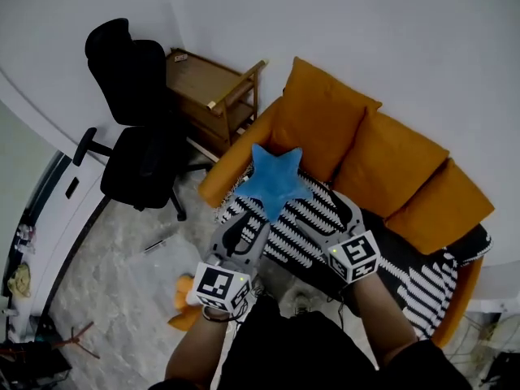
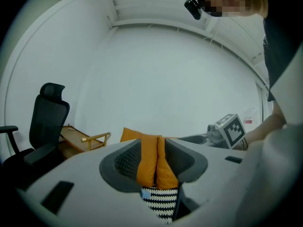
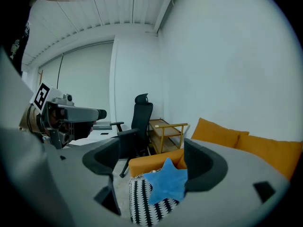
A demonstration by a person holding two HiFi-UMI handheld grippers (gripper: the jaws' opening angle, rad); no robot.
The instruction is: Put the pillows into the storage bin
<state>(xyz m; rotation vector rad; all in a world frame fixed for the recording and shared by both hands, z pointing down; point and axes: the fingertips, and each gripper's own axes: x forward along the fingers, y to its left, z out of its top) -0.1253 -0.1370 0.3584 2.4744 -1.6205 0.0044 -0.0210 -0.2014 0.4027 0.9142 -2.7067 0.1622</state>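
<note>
In the head view, the blue star pillow [image 1: 276, 181] lay in the middle of the frame, on the striped blanket [image 1: 296, 232] that covered the seat of the orange sofa [image 1: 236, 157]. The left hand-held gripper [image 1: 248, 227] and the right hand-held gripper [image 1: 329, 210] reached up from the lower edge, one on each side of the pillow's lower points, and neither had hold of it. A black office chair [image 1: 134, 136] and a wooden cart [image 1: 215, 96] stood at the upper left.

In the left gripper view, the jaws of the left hand-held gripper [image 2: 154, 167] stood partly open with nothing between the pads. In the gap showed two orange back cushions [image 2: 147, 150], and below them the blanket with a small blue corner (probably the pillow) [image 2: 146, 193].

In the right gripper view, the right hand-held gripper [image 3: 155, 163] was wide open and empty. The pillow [image 3: 168, 183] lay ahead on the blanket, low in the gap and nearer the right jaw. The chair [image 3: 141, 122] stood behind it.
</note>
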